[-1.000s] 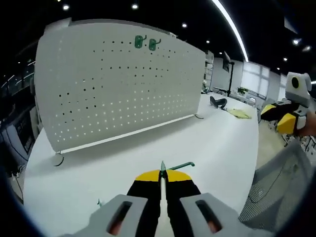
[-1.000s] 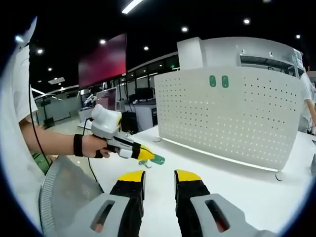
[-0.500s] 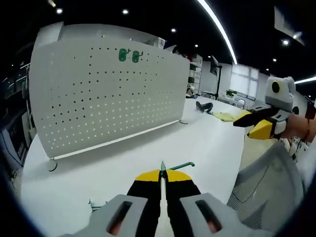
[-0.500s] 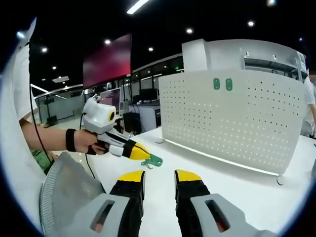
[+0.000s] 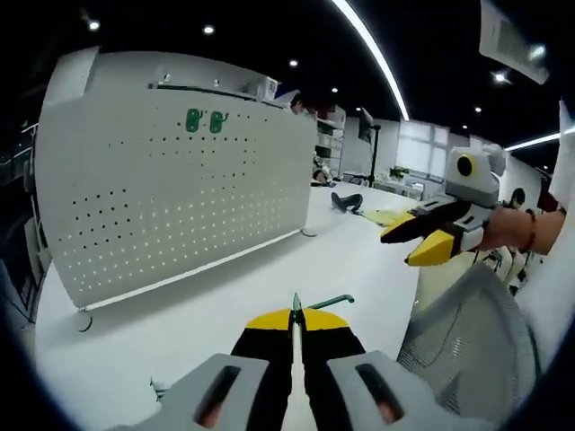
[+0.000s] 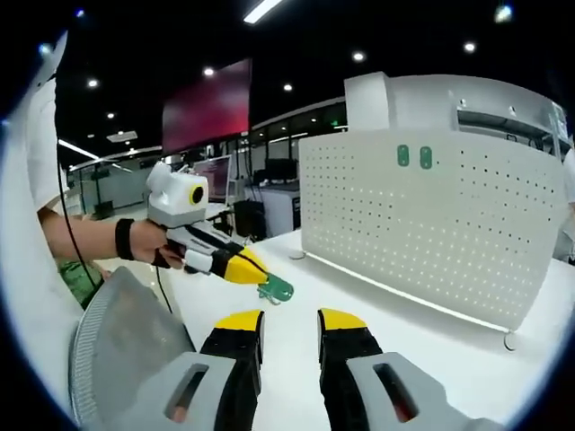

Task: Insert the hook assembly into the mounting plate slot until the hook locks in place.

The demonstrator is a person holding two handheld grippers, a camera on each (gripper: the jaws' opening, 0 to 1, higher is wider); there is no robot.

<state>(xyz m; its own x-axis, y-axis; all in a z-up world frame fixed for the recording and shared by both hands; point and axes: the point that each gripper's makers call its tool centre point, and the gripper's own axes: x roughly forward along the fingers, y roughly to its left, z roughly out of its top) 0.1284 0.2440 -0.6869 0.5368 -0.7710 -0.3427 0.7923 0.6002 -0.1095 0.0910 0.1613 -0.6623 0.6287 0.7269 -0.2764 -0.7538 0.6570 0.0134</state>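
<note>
A: In the left gripper view, how does the left claw (image 5: 295, 316) stand?

B: Its yellow-tipped jaws are pressed together on a green hook (image 5: 325, 301). The hook's thin shank sticks out from the tips and bends to the right, above the white counter (image 5: 269, 278).

A: And around it?

B: The white perforated mounting plate (image 5: 171, 193) stands upright on the counter, well apart from the claw, up and to the left. Two green hooks (image 5: 204, 120) hang side by side near its top edge. The right claw (image 5: 415, 241) comes in from the right with a hand (image 5: 508, 229) behind it, its jaws apart and nothing between them. A grey mesh chair back (image 5: 467, 346) rises at the lower right. Nothing stands between the held hook and the plate.

A: The right gripper view?

B: The right claw (image 6: 288, 322) is spread, the gap between its tips bare, over the counter (image 6: 422, 350). The left claw (image 6: 254, 272) enters from the left, pinching the green hook (image 6: 276, 288), which hangs just beyond its tips. The plate (image 6: 431, 224) stands to the right, the two green hooks (image 6: 414, 157) high on it. The chair back (image 6: 121, 346) sits at the lower left.
</note>
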